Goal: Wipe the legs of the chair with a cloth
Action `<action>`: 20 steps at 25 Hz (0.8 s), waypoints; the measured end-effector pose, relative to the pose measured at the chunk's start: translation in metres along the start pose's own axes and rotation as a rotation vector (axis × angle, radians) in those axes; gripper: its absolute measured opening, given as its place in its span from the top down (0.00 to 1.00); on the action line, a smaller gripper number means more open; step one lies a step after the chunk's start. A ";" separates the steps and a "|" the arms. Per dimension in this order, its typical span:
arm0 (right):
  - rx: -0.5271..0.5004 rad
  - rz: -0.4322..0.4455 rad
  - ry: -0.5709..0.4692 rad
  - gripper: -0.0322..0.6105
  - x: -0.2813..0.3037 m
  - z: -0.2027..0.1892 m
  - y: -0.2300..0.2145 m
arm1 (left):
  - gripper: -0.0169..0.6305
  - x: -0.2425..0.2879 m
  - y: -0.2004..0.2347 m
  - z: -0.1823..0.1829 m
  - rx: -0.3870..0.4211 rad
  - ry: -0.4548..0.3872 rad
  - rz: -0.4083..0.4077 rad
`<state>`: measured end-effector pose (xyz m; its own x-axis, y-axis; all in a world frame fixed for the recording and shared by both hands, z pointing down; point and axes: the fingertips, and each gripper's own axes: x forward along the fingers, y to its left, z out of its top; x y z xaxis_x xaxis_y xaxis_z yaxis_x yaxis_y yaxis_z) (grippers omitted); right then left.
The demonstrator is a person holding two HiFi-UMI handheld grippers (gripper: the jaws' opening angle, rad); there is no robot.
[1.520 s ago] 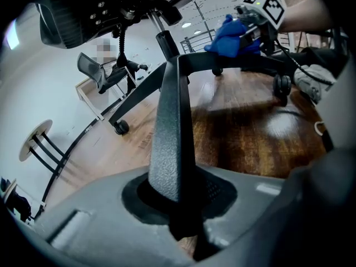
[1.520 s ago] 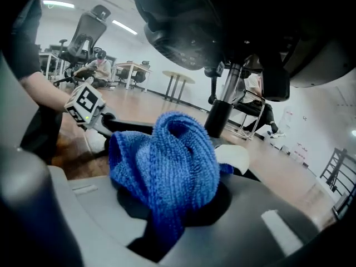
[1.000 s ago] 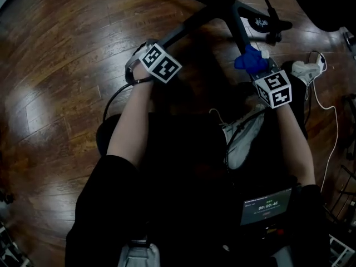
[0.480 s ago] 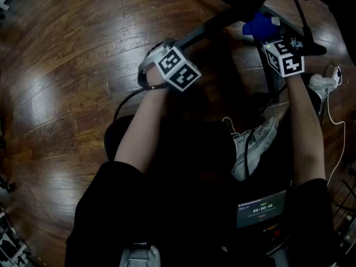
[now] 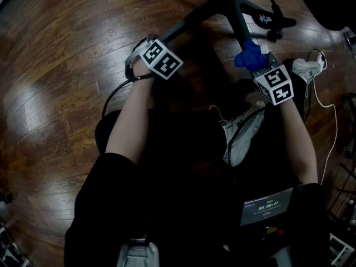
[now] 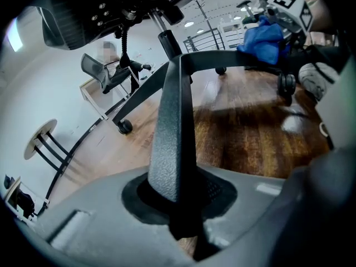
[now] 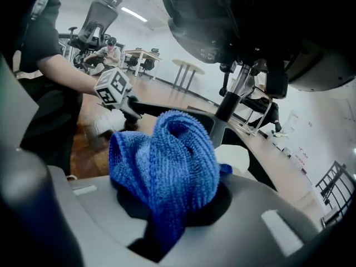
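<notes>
A black office chair's star base (image 5: 222, 4) stands on the wood floor at the top of the head view. My left gripper (image 5: 151, 42) is shut on the outer part of one black leg (image 5: 186, 22); in the left gripper view that leg (image 6: 173, 132) runs straight out from between the jaws. My right gripper (image 5: 256, 65) is shut on a bunched blue cloth (image 5: 249, 56), which rests on another leg (image 5: 240, 24). The cloth (image 7: 167, 166) fills the right gripper view, hiding the leg beneath it. The chair's column (image 7: 231, 102) rises behind.
A white shoe (image 5: 242, 135) lies below the right gripper, another shoe (image 5: 306, 68) and a white cable (image 5: 329, 113) to its right. A castor (image 5: 273, 36) ends a further leg. Other chairs (image 6: 105, 74) and a round table (image 6: 41, 143) stand farther off.
The right gripper slid the cloth up the leg toward the hub, then back toward the leg's outer end. The left gripper kept its hold in place.
</notes>
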<state>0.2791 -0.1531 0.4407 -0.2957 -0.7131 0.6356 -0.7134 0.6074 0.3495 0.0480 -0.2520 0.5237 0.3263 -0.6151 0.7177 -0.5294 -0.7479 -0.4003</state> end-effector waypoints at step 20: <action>-0.058 -0.026 -0.023 0.83 0.076 0.072 -0.055 | 0.84 0.002 -0.003 -0.003 -0.006 0.025 -0.007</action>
<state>0.2502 -0.2654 0.4201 -0.2924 -0.7365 0.6100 -0.6835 0.6070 0.4054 0.0477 -0.2498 0.5278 0.3107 -0.6032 0.7346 -0.5322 -0.7508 -0.3913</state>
